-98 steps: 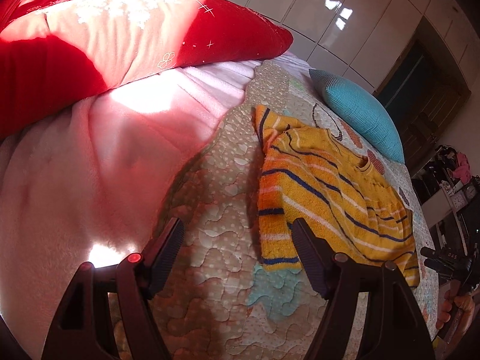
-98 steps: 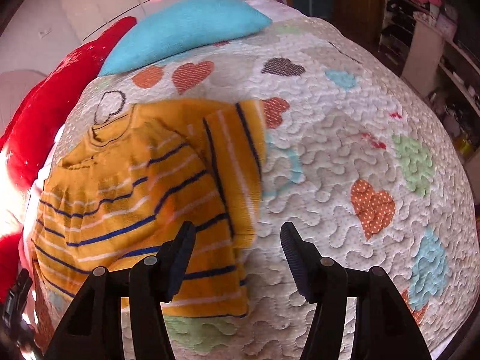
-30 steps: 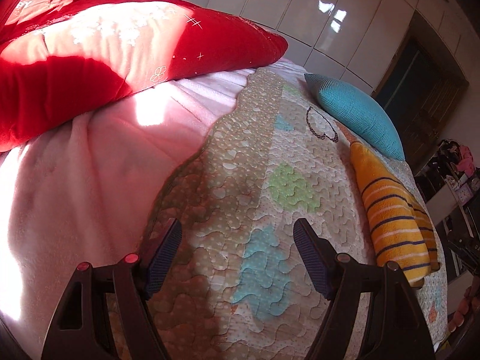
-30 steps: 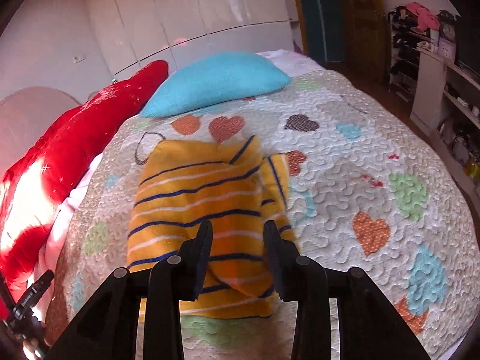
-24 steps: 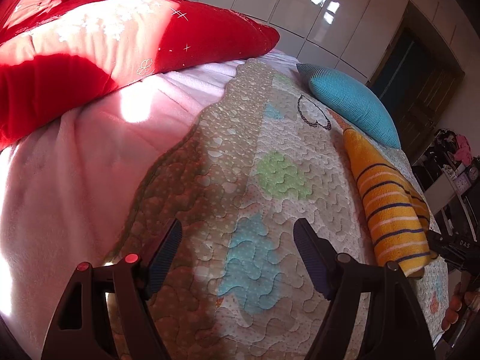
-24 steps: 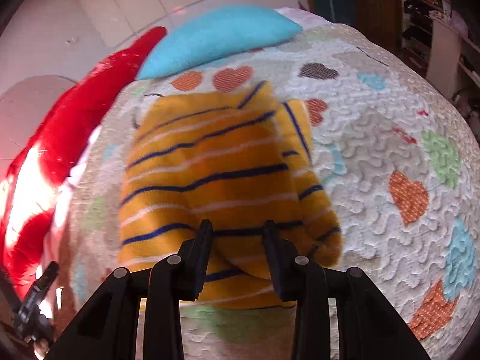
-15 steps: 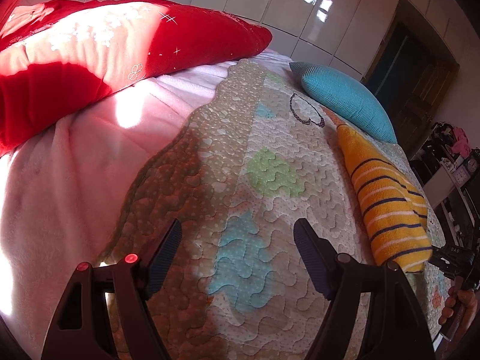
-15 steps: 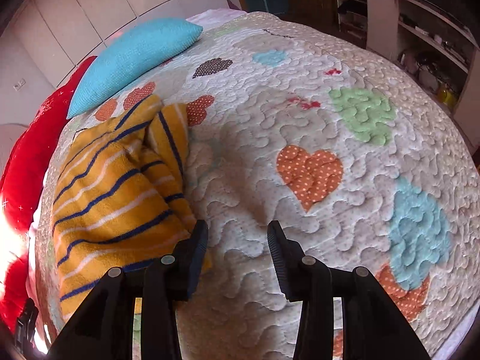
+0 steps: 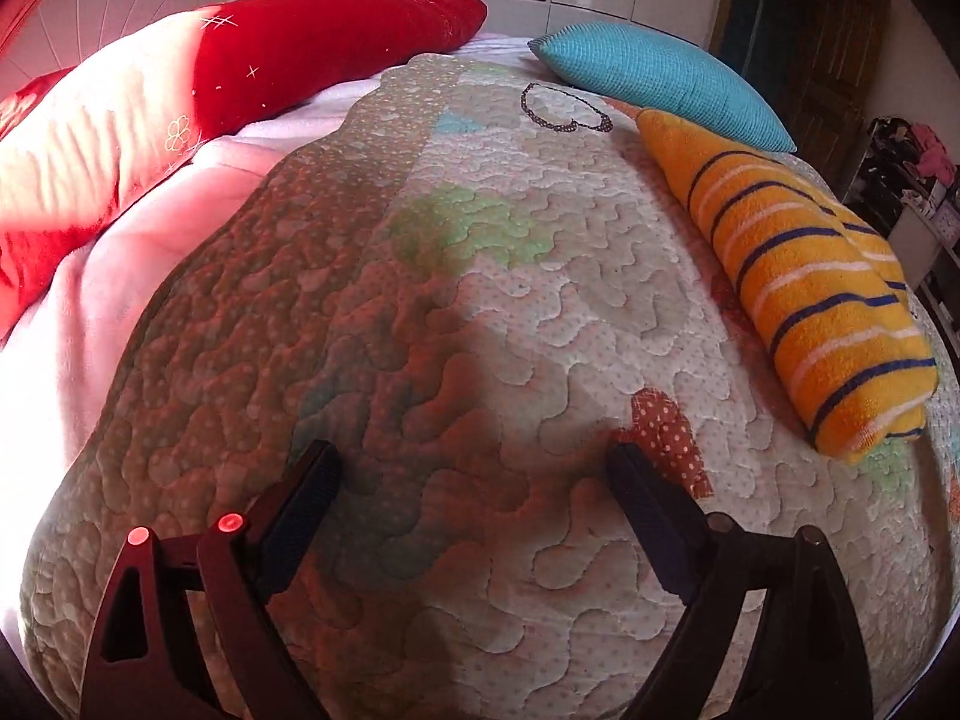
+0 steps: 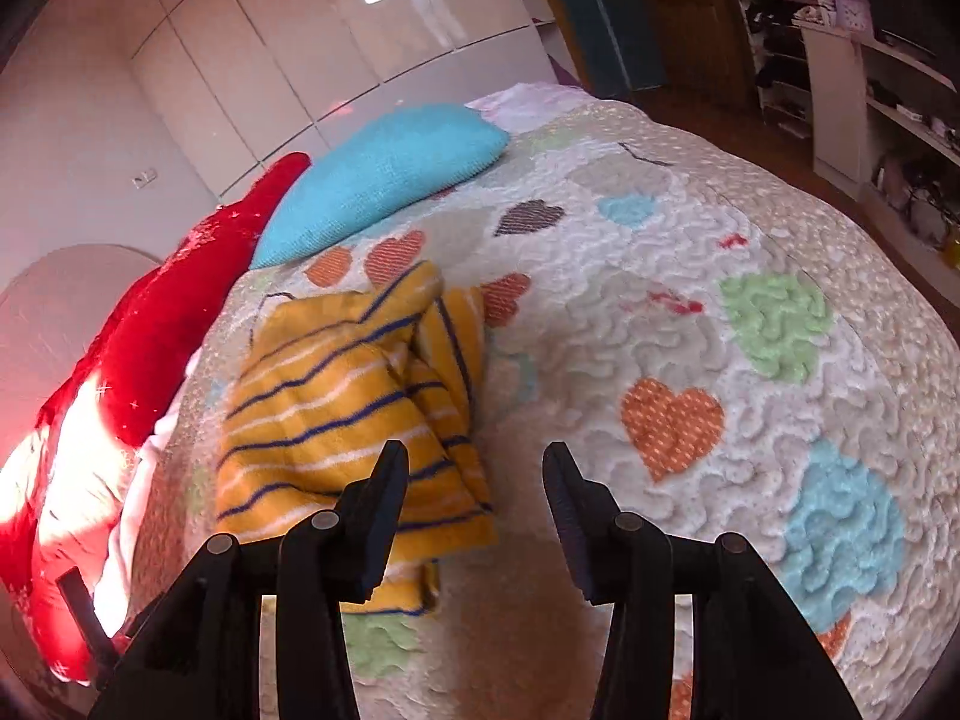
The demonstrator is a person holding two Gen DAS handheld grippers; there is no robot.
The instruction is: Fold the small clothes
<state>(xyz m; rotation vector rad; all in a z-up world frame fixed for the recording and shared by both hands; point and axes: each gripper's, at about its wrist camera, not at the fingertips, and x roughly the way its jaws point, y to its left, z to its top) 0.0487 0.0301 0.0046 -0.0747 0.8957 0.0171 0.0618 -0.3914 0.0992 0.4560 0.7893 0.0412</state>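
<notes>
1. A folded yellow jumper with navy and white stripes lies on a quilted bedspread patterned with hearts, near a turquoise cushion.
2. From the left wrist view, the same jumper shows as a long folded bundle at the right side of the bedspread, one end just beside the turquoise cushion.
3. The left claw hangs over bare quilt well apart from the jumper, its jaws opening wide with nothing between them.
4. The right claw is released too, its jaws opening; only bedspread shows in the gap, and the jumper's near corner lies behind the left-hand finger.
5. A red pillow with pale embroidered motifs rests along the far left edge of the bed, partly in bright sunlight, on a pink blanket.
6. Glossy white wardrobe doors stand behind the bed; cluttered shelves line the wall on the right.
</notes>
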